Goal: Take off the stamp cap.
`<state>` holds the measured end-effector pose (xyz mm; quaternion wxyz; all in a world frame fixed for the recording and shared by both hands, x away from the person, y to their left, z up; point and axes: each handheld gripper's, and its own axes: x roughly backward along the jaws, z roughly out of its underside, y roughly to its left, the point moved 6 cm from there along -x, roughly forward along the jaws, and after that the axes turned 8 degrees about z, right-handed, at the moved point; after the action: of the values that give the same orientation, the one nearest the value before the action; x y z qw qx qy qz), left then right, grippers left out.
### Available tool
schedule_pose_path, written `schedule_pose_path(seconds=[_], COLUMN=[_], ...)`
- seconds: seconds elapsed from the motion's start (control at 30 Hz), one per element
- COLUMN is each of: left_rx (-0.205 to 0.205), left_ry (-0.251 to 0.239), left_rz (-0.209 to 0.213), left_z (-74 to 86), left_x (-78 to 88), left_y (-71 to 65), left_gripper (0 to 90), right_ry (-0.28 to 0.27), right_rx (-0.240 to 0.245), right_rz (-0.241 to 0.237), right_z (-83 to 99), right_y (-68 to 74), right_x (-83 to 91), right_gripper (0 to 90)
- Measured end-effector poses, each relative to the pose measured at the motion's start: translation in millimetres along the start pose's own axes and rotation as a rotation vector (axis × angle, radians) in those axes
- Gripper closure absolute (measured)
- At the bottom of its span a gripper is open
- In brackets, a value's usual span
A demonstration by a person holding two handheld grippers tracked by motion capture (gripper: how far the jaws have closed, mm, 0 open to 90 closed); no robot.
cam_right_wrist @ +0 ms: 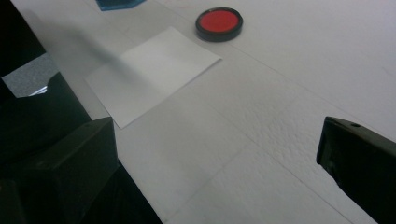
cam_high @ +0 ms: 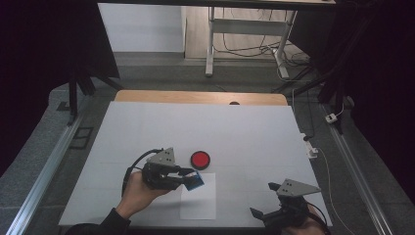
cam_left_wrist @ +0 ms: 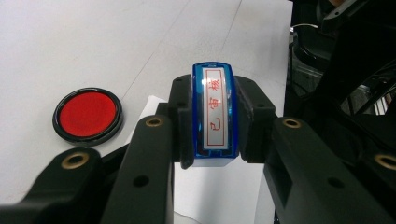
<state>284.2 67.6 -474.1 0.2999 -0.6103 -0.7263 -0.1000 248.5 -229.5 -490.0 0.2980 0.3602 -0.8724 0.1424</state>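
Your left gripper [cam_high: 188, 177] is clamped on a blue stamp [cam_left_wrist: 214, 114], its black jaws pressing both long sides, and the stamp's white label with red characters faces the left gripper view. In the high view you hold the stamp just above the upper edge of a white sheet of paper [cam_high: 198, 203] on the white table [cam_high: 147, 127], with a round red ink pad [cam_high: 200, 159] close beside it, up and to the right. Your right gripper [cam_high: 264, 200] sits near the table's lower right corner, well apart from the paper, its jaws spread wide with nothing between them.
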Motion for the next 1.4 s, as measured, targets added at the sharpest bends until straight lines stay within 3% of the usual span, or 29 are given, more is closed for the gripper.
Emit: schedule_pose_path(seconds=[0.33,0.4,0.8,1.07,1.23,1.4], left_rx=[-0.007,-0.01,-0.02,-0.019,-0.028,-0.033], left_ry=[-0.002,-0.001,-0.002,-0.008,-0.001,0.003], left_rz=[0.003,0.004,0.008,0.016,0.024,0.024], left_z=[-0.2,-0.3,-0.9,-1.5,-1.2,-1.0], left_x=[0.0,-0.1,0.8,1.3,0.8,0.9], left_y=[-0.1,-0.2,-0.5,-0.1,-0.6,-0.7], left_gripper=[70.4,70.4,70.4,70.5,70.4,70.4], right_ry=[-0.031,-0.038,-0.054,-0.052,-0.018,-0.004], right_rx=[0.052,0.05,0.065,0.081,0.081,0.112], right_rz=[-0.063,-0.103,-0.182,-0.209,-0.239,-0.216], right_z=[-8.6,-10.8,-21.4,-26.4,-29.0,-31.6], right_y=[12.1,15.8,25.9,31.0,34.2,33.4], right_x=[-10.7,-16.0,-32.7,-42.9,-49.2,-58.6], right_gripper=[0.0,0.0,0.0,0.0,0.0,0.0])
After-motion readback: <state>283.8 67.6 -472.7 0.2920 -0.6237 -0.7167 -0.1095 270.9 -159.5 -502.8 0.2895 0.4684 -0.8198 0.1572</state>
